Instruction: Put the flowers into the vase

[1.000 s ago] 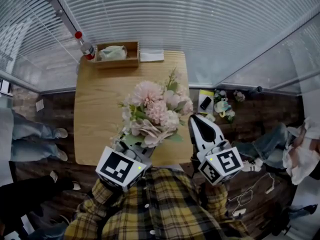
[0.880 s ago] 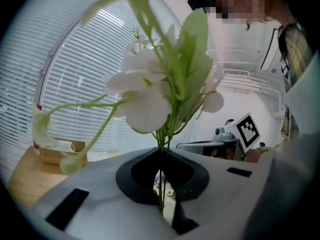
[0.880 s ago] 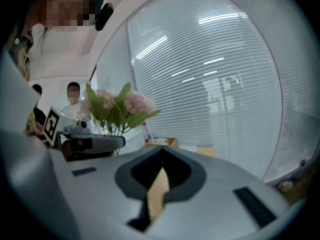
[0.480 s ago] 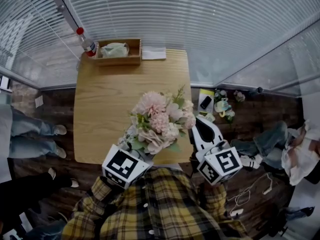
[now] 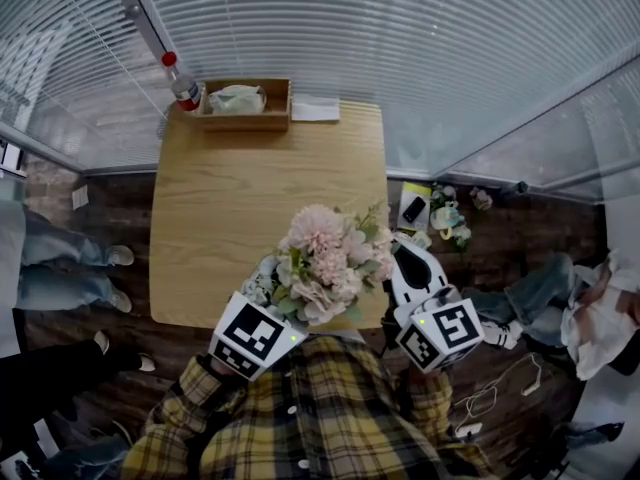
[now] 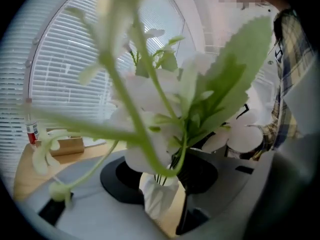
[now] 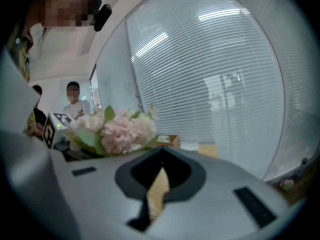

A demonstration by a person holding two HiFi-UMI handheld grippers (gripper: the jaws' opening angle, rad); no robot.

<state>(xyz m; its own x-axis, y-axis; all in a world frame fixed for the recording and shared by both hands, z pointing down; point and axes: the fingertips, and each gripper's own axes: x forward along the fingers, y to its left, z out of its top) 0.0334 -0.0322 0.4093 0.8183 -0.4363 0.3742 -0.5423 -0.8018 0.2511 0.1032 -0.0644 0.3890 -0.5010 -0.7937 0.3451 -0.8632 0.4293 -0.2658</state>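
A bouquet of pink and cream flowers with green leaves stands at the table's near edge. Its stems go down into the mouth of a small white vase, which the blooms hide in the head view. My left gripper has stems and vase between its jaws. The jaws are opening and stand apart from both. My right gripper hangs just right of the bouquet, off the table's corner, shut and empty. The flowers show to its left in the right gripper view.
A wooden tray with a pale bag, a red-capped bottle and a white sheet lie along the far edge. Glass walls with blinds surround the table. A person's legs are at left, another person and floor clutter at right.
The bouquet and my left gripper have come down and nearer, toward the table's near edge. The right gripper has stayed put.
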